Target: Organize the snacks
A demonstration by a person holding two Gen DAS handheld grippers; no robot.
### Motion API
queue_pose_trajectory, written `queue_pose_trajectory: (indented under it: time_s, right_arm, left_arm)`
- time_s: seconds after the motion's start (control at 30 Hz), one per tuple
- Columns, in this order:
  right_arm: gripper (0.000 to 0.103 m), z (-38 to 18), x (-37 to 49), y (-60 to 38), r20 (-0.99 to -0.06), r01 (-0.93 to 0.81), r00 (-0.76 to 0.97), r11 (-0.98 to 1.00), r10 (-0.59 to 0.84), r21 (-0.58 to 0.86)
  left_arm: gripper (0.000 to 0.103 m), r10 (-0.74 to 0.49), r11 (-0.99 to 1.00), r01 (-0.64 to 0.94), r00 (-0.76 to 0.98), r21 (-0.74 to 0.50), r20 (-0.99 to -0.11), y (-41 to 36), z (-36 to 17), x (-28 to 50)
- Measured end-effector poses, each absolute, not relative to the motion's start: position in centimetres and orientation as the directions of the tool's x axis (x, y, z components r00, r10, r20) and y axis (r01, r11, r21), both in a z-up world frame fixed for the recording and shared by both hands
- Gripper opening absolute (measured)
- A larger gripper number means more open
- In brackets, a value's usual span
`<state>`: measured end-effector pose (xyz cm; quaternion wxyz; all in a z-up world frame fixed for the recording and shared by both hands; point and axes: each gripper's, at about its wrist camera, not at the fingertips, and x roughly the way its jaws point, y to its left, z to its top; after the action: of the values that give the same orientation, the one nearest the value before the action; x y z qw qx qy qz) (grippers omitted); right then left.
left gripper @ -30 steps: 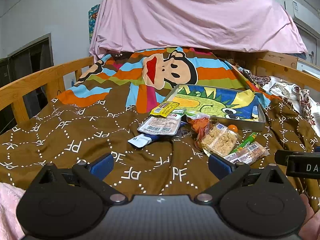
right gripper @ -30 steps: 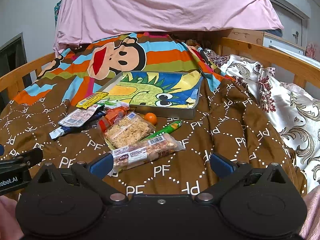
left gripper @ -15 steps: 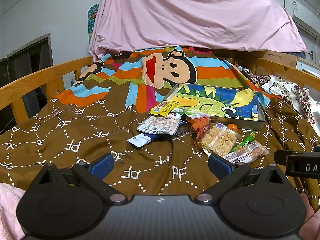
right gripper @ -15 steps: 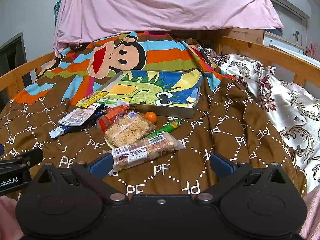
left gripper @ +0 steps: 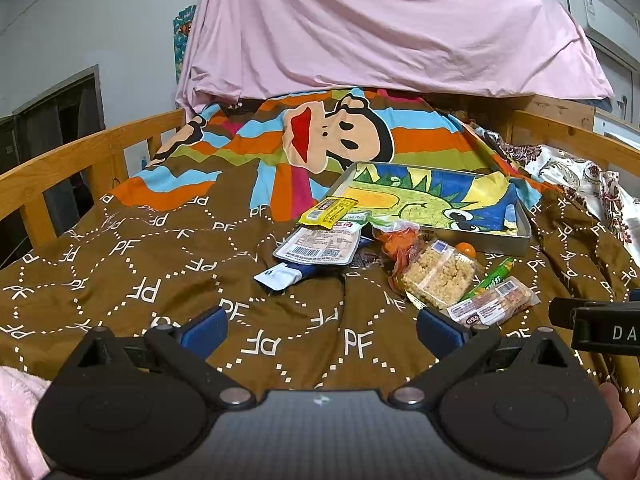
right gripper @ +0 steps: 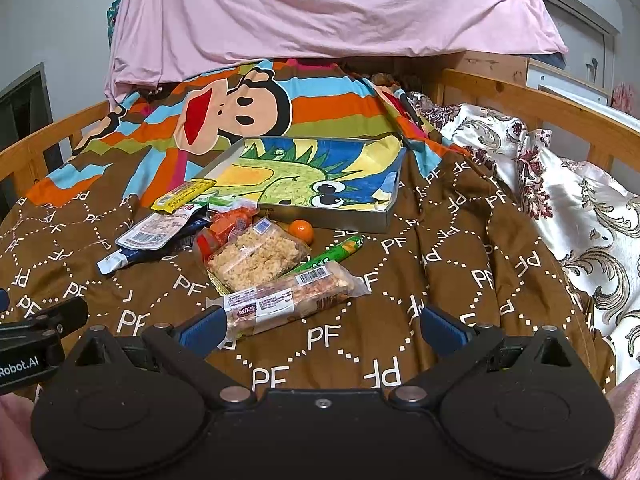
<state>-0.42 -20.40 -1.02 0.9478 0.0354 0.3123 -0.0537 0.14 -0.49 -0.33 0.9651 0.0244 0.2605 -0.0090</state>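
Several snacks lie in a loose pile on the brown quilt before a shallow metal tray (right gripper: 352, 222) lined with a dinosaur picture. Among them are a long nut bar (right gripper: 286, 300) (left gripper: 494, 307), a clear pack of rice crisps (right gripper: 256, 258) (left gripper: 438, 274), a green stick (right gripper: 336, 254), a small orange ball (right gripper: 301, 229), an orange packet (right gripper: 230, 224), a white flat pouch (left gripper: 318, 244) and a yellow bar (left gripper: 328, 211). My left gripper (left gripper: 322, 326) hovers open near the quilt, short of the pile. My right gripper (right gripper: 320, 326) is open too, its left finger (right gripper: 202, 328) just beside the nut bar's end.
Wooden bed rails (left gripper: 80, 152) (right gripper: 540, 108) run along both sides. A pink sheet (left gripper: 380, 28) hangs over the far end. A white floral quilt (right gripper: 580, 208) lies on the right. The other gripper's body shows at each view's edge (left gripper: 600, 326) (right gripper: 36, 344).
Both views have crept slightly forward and lower toward the pile. No snack has moved and both grippers stay open.
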Motion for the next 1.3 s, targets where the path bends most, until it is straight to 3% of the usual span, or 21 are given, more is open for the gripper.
queue_pose_trajectory:
  time_s: [0.83, 1.07, 1.3]
  right_arm:
    - [0.102, -2.0, 3.7, -20.9, -0.734, 0.208, 0.667, 0.978, -0.129, 0.017]
    - [0.102, -2.5, 5.4, -20.7, -0.748, 0.208, 0.652, 0.978, -0.124, 0.019]
    - [0.102, -2.8, 6.3, -20.5, -0.717, 0.171, 0.693, 0.984, -0.084, 0.050]
  left_arm:
    - [0.103, -0.031, 0.999, 0.052, 0.717, 0.010, -0.697, -0.5, -0.6, 5.9]
    - [0.103, 0.023, 0.991, 0.073, 0.733, 0.112, -0.680, -1.3, 0.5, 8.4]
    - [0.103, 0.027, 0.990, 0.075, 0.727, 0.120, -0.686, -1.1, 0.7, 10.8]
